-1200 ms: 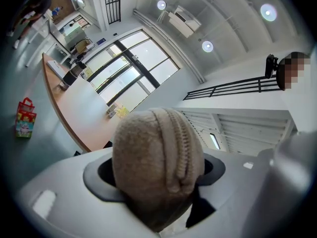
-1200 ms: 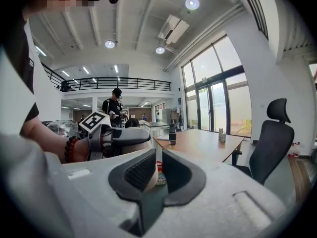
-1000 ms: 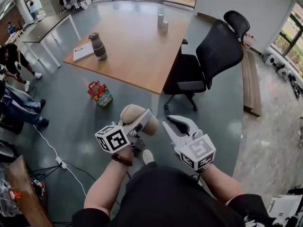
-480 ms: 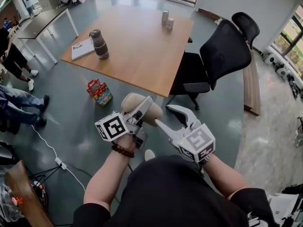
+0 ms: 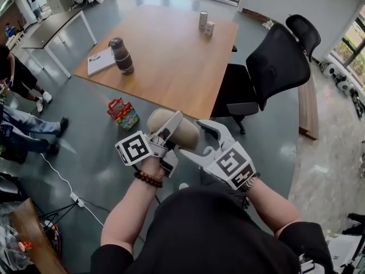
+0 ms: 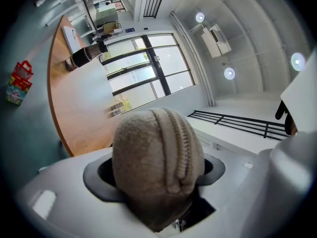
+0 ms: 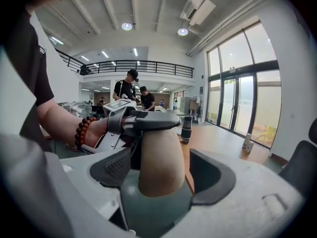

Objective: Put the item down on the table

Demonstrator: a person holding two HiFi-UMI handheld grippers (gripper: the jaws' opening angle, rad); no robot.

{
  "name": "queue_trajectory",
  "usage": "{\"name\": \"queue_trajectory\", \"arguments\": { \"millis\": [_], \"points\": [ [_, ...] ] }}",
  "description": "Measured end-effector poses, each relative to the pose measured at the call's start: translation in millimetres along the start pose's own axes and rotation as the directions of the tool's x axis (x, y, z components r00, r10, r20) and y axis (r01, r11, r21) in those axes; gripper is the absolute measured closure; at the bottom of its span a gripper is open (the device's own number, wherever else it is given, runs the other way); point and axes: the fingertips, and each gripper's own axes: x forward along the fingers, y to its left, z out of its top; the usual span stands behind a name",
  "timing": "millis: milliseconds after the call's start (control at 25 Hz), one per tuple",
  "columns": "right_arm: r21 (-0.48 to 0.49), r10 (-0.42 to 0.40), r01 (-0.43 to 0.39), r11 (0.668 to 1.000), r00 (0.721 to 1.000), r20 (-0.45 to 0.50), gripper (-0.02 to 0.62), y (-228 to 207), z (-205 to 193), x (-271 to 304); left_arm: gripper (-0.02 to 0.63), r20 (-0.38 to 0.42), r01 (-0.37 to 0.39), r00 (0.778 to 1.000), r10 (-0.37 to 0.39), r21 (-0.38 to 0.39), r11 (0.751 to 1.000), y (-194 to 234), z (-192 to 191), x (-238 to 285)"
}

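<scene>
Left claw point(image 5: 169, 131): clamped on a beige zippered pouch point(image 5: 185, 136), gripped at its rear end. In the left gripper view the rounded front of the pouch, with its zip seam, sticks out past the jaws.

Right claw point(image 5: 194, 139): drawn in from the right, and its jaws have just been opening. They now stand wide apart. In the right gripper view the free end of the pouch sits between them. The jaw on that view's right is clear of it by a visible gap; contact on the other side cannot be told.

Pouch position: in the air, carried in front of the person's body above the grey floor point(image 5: 91, 136). It is short of the near edge of the wooden bench point(image 5: 171, 56) and not on it.

On the bench:
- a dark flask point(image 5: 121, 55) stands upright near the left edge
- a white notebook point(image 5: 101, 61) lies just beside the flask
- two small light containers point(image 5: 206, 23) stand together at the far side

Other things:
- a black office chair point(image 5: 274, 67) is at the bench's right side
- a colourful small bag point(image 5: 123, 113) is on the floor near the bench's near-left edge
- a brown bead bracelet point(image 5: 147, 179) is on the left wrist
</scene>
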Motion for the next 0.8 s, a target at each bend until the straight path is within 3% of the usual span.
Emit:
{"name": "queue_trajectory", "arguments": {
  "millis": [240,800],
  "points": [
    [0.007,0.039,-0.039,0.999,0.999,-0.036,0.238,-23,-7,23,0.239,0.015,0.059,0.998,-0.058,-0.095,0.994,-3,7,21],
    [0.075,0.125,-0.12,0.99,0.99,-0.062,0.241,-97,-21,55,0.241,0.027,0.036,0.999,-0.033,-0.131,0.991,26,28,85]
  ]
}}
